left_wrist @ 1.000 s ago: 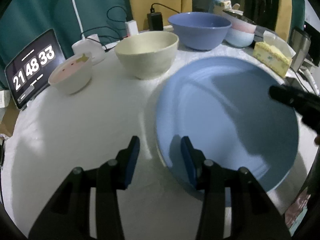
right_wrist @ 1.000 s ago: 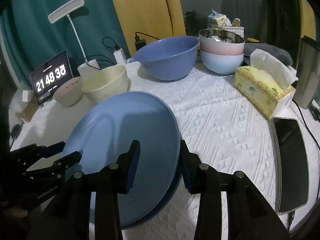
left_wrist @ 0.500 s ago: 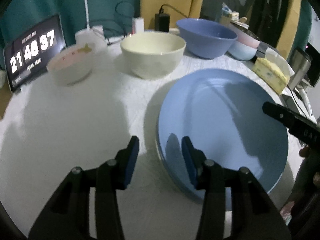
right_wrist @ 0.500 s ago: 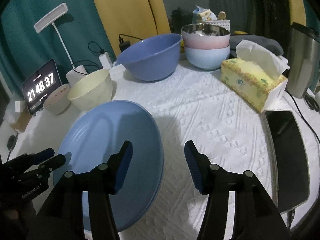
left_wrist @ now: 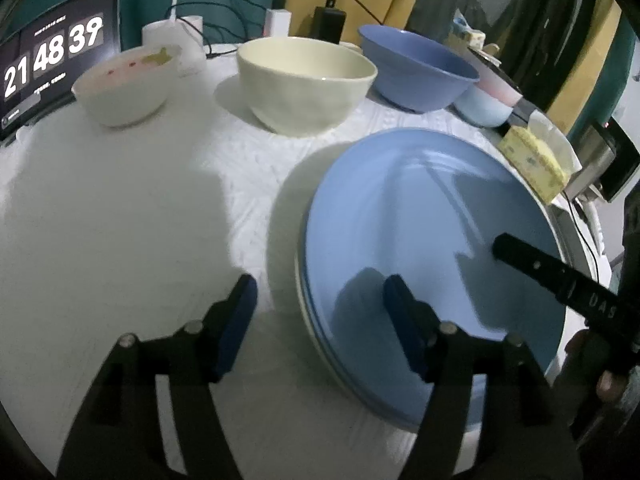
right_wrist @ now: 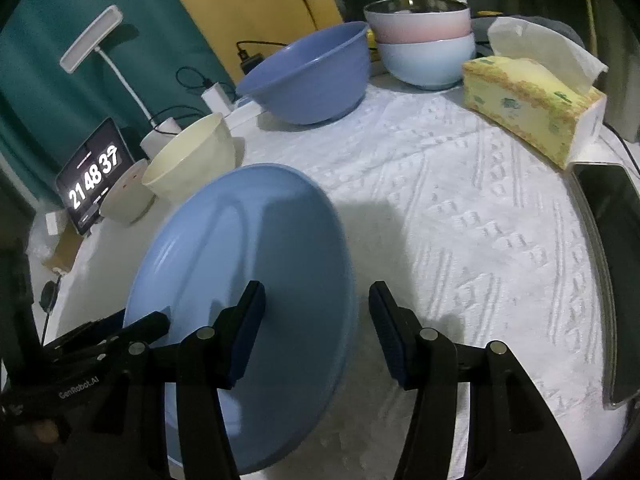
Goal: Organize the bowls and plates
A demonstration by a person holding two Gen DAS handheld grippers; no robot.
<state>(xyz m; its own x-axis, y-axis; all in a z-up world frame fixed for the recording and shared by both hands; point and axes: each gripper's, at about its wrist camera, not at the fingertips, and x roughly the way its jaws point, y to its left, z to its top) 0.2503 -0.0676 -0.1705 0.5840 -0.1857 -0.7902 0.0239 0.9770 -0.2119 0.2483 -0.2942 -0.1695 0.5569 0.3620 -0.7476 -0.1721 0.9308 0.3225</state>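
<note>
A large blue plate [left_wrist: 432, 232] lies on top of a stack of plates on the white cloth; it also fills the left of the right wrist view [right_wrist: 248, 264]. My left gripper [left_wrist: 320, 312] straddles the plate's left rim. Its jaws are opening, and the pads stand clear of the rim between them. My right gripper [right_wrist: 318, 320] is open over the plate's right rim, one finger above the plate and the other over the cloth. Behind stand a cream bowl [left_wrist: 306, 80], a small white bowl [left_wrist: 126, 84] and a blue bowl [left_wrist: 416, 68].
A pink bowl nested in a light blue one [right_wrist: 424, 40] stands at the back. To the right are a yellow tissue box [right_wrist: 528, 108] and a phone [right_wrist: 612, 240]. A tablet clock [right_wrist: 94, 184], a desk lamp [right_wrist: 92, 40] and chargers line the far left edge.
Both grippers have let go of the blue plate: the right jaws widened first, then the left. The plate has settled flat onto the stack.
</note>
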